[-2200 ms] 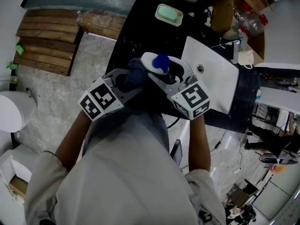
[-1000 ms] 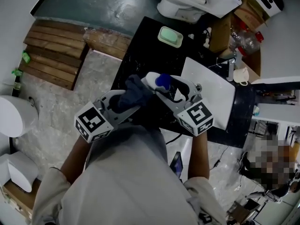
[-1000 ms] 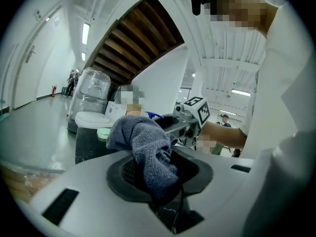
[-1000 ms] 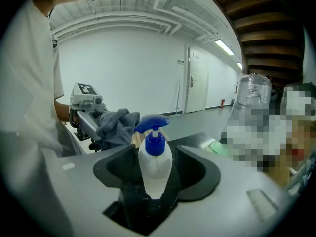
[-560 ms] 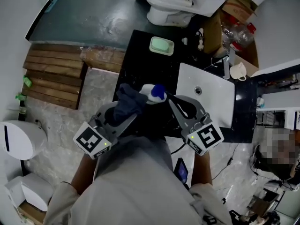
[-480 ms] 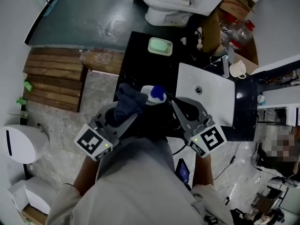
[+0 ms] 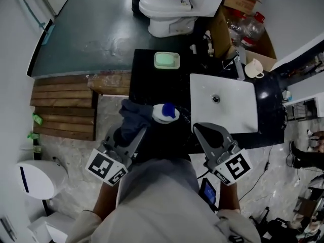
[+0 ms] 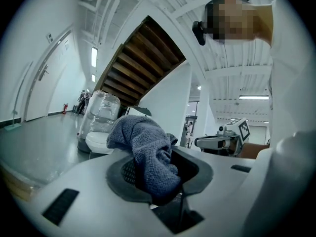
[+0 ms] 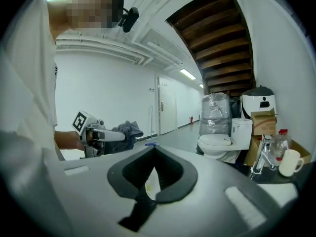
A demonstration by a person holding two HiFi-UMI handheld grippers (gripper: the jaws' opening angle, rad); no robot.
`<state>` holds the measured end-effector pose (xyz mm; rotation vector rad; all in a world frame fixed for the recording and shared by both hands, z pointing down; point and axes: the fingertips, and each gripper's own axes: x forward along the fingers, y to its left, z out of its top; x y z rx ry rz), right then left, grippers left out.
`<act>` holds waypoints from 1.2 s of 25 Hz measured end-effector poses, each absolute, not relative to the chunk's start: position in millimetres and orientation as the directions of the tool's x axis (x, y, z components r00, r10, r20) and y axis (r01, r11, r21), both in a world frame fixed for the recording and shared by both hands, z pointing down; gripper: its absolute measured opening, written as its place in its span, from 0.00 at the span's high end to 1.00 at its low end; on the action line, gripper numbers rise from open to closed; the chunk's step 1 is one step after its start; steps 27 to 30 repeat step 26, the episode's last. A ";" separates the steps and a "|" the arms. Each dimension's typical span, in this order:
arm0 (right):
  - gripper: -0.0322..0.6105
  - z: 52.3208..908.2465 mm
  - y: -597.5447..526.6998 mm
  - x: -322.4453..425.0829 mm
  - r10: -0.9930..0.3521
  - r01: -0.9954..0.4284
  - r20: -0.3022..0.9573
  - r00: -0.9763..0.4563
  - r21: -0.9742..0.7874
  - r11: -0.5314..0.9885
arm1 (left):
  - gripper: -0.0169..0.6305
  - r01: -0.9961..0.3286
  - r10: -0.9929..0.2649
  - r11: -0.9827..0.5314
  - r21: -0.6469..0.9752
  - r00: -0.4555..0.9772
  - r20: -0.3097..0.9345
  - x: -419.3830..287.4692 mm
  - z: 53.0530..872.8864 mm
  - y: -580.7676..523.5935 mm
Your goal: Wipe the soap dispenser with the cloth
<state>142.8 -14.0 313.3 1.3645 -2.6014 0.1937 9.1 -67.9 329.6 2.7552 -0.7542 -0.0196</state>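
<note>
We hold our left gripper (image 7: 135, 131) out in front, its jaws squeezed on the cloth (image 7: 132, 116). Our right gripper (image 7: 201, 128) has just closed its jaws tight on nothing. Both point away from us, side by side.

White toilet (image 7: 167, 6), black counter (image 7: 152, 85), white basin (image 7: 228, 115), wooden slats (image 7: 63, 108), marbled floor (image 7: 71, 151)

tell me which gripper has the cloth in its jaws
The left gripper: its jaws clamp the grey-blue cloth. The right gripper has just closed its jaws on nothing.
</note>
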 end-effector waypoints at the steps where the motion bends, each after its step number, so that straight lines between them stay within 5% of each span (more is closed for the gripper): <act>1: 0.95 312.4 -12.1 143.9 -0.803 -0.828 0.232 -0.550 -0.024 0.560 | 0.81 -0.499 -0.503 -0.821 0.276 0.862 0.064 8.6 329.8 -68.8; 30: 0.95 290.2 0.8 163.3 -0.854 -0.877 0.223 -0.470 -0.005 0.481 | 0.81 -0.488 -0.493 -0.826 0.281 0.868 0.059 8.0 327.5 -80.1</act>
